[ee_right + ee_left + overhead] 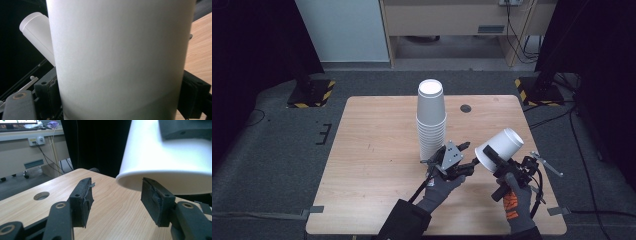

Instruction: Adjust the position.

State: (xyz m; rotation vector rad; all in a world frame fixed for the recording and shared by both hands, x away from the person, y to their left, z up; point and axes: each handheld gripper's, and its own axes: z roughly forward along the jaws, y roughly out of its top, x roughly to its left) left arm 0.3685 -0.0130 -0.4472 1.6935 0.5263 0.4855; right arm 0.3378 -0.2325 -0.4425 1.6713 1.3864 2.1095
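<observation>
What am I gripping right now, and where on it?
Right gripper clamps a white paper cup across its side wall near the rim. Left gripper is open, empty.

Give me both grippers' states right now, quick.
Left gripper: open, holding nothing, jaws just under the rim of the white cup.
Right gripper: shut on the white cup, held off the table.

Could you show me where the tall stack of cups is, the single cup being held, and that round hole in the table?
stack of cups [431, 117], high view, side of the stack.
single cup [501, 147], high view, its side wall.
round hole [466, 108], high view, its centre.
</observation>
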